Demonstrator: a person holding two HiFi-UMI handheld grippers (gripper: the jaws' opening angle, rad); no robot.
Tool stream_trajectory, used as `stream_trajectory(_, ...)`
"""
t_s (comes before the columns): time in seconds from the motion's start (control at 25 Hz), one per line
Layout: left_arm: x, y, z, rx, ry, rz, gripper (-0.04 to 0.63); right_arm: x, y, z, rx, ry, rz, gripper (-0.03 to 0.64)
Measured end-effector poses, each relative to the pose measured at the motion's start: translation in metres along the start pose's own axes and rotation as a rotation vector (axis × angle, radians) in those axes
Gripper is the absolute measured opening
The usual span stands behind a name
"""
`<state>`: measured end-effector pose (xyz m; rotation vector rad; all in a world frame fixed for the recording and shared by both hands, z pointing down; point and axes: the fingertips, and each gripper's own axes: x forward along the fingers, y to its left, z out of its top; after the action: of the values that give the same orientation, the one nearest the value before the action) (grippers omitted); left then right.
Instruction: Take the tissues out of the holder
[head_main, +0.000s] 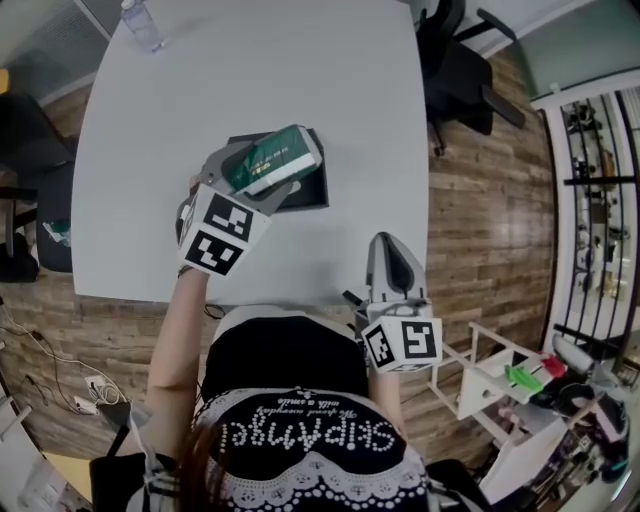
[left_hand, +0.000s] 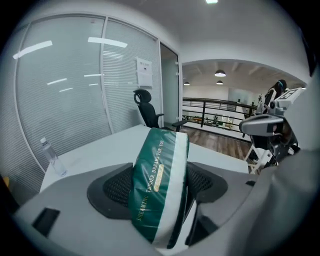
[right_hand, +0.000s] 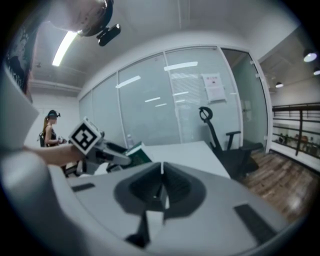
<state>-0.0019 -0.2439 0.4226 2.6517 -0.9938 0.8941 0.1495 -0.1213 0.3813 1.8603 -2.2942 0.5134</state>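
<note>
A green and white tissue pack (head_main: 275, 155) is held above the black holder (head_main: 309, 192), which lies on the white table (head_main: 250, 70). My left gripper (head_main: 260, 175) is shut on the pack. In the left gripper view the pack (left_hand: 159, 182) stands upright, squeezed between the two dark pads (left_hand: 116, 189) of the left gripper (left_hand: 161, 192). My right gripper (head_main: 388, 245) hangs at the table's front edge, right of the holder, shut on nothing. In the right gripper view its jaws meet (right_hand: 162, 186), and the pack (right_hand: 139, 153) shows beyond them to the left.
A water bottle (head_main: 143, 25) stands at the table's far left corner. Black office chairs stand beyond the table's far right (head_main: 462, 62) and at its left (head_main: 32, 150). A white rack (head_main: 500, 385) with small items stands on the floor at the right.
</note>
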Motion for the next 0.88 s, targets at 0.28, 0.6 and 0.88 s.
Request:
stream_trajectory(0.28, -0.051, 0.011, 0.043, -0.047, -0.197, 0.094, 0.356, -0.009, 0.005, 0.017, -0.031, -0.048, 0.011, 0.035)
stream_trajectory(0.6, -0.100, 0.018, 0.057, -0.127, -0.344, 0.181, 0.354, -0.019, 0.004, 0.034, -0.052, -0.099, 0.011, 0.035)
stream_trajectory(0.88, -0.150, 0.027, 0.065, -0.169, -0.480, 0.264, 0.352, -0.029, 0.014, 0.056, -0.067, -0.141, 0.011, 0.035)
